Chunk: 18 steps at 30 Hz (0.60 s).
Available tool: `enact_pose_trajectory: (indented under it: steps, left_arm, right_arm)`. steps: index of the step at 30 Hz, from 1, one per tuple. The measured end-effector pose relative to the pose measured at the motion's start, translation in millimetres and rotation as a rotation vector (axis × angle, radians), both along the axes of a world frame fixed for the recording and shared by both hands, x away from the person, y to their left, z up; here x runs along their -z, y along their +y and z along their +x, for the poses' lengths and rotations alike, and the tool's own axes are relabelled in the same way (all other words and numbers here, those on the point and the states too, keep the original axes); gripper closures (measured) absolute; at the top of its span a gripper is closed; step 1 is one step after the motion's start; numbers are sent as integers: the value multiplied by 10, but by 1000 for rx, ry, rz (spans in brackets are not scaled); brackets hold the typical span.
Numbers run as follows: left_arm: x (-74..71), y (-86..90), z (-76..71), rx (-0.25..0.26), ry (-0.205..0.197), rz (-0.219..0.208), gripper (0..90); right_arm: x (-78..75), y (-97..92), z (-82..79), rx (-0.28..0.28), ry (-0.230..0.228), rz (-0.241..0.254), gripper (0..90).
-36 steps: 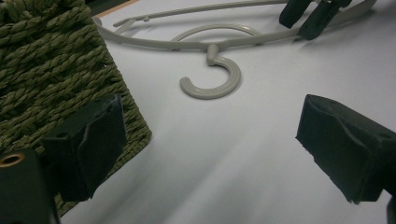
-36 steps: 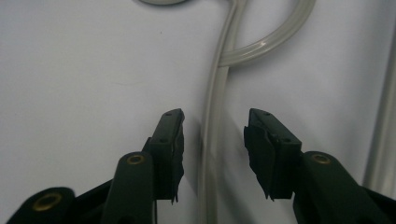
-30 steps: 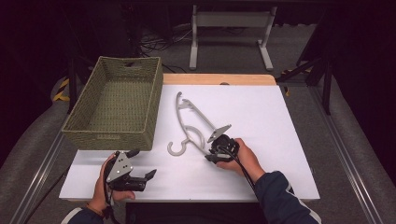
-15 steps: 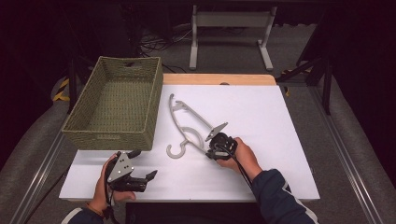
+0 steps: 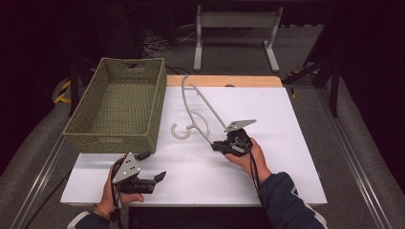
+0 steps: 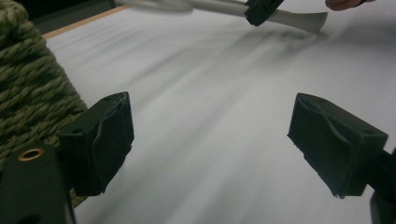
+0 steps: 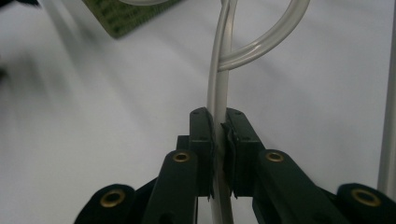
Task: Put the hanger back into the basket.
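White covers the tabletop (image 5: 286,143), with a strip of bare wood showing along its far edge. A pale grey plastic hanger (image 5: 200,112) lies across the middle of it, its hook curling toward the woven green basket (image 5: 119,107) that stands at the left side. The hanger's far end sits close to the wooden strip, just beside the basket's far right corner.

The right tool (image 5: 220,145) is clamped on the near end of the hanger. In the right gripper view its two black jaws press together on a thin grey bar of the hanger (image 7: 218,93), and the round loop of the hook curves away just beyond them. A hand (image 5: 246,155) in a dark blue sleeve holds this tool near the middle of the tabletop.

The left tool (image 5: 160,177) rests near the front left of the tabletop, just in front of the basket's near wall, held by the other hand (image 5: 112,195). Its jaws stand wide apart with nothing between them. In the left gripper view the basket's rope weave (image 6: 32,98) sits close against the left jaw, possibly touching it, though the blur makes that hard to judge.
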State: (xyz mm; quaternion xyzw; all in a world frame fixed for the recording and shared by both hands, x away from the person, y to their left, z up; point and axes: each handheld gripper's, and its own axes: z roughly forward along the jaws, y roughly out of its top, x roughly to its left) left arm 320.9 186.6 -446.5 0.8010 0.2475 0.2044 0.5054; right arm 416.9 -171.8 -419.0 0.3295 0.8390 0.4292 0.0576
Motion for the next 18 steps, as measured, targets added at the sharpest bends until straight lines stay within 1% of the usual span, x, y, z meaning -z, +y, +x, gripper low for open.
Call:
enact_pose_trajectory:
  steps: [1, 3, 5, 6, 7, 8, 9, 10, 12, 14, 15, 16, 17, 18]
  left_arm:
    - [-7, -19, 15, 5, 0, -6, 153]
    - [-22, -73, 55, 16, -1, -13, 158]
    - [-25, -141, 89, 19, -1, -18, 164]
    - [-14, -201, 107, 33, 9, -25, 172]
    - [-7, -257, 120, 46, 11, -18, 175]
    - [2, -347, 123, 56, 0, -11, 178]
    - [2, -347, 123, 56, 0, -11, 188]
    - [-8, -480, 143, 85, 3, -15, 194]
    - [-38, -586, 181, 107, -5, -25, 197]
    - [-87, -645, 233, 99, -17, -39, 216]
    - [-115, -659, 265, 88, -22, -58, 225]
    - [-144, -666, 288, 72, -21, -82, 228]
    - [-181, -658, 314, 50, -40, -88, 236]
    - [-200, -656, 321, 30, -44, -109, 241]
  right_arm:
    - [0, 0, 0, 0, 0, 0, 829]
    - [-48, -29, -21, 7, -30, 39, 829]
    - [-90, -58, -47, 16, -57, 90, 829]
    - [-118, -81, -59, 21, -75, 134, 829]
    - [-147, -104, -66, 27, -87, 173, 829]
    - [-168, -120, -75, 29, -99, 203, 829]
    - [-184, -136, -82, 23, -107, 227, 830]
    - [-192, -138, -90, 24, -118, 231, 830]
    - [-198, -135, -103, 20, -122, 235, 829]
    - [-195, -128, -117, 12, -129, 241, 829]
    - [-193, -125, -124, 7, -132, 248, 829]
    - [-192, -123, -131, 0, -137, 254, 829]
    - [-194, -122, -141, -7, -142, 263, 829]
    - [-198, -123, -150, -14, -146, 269, 829]
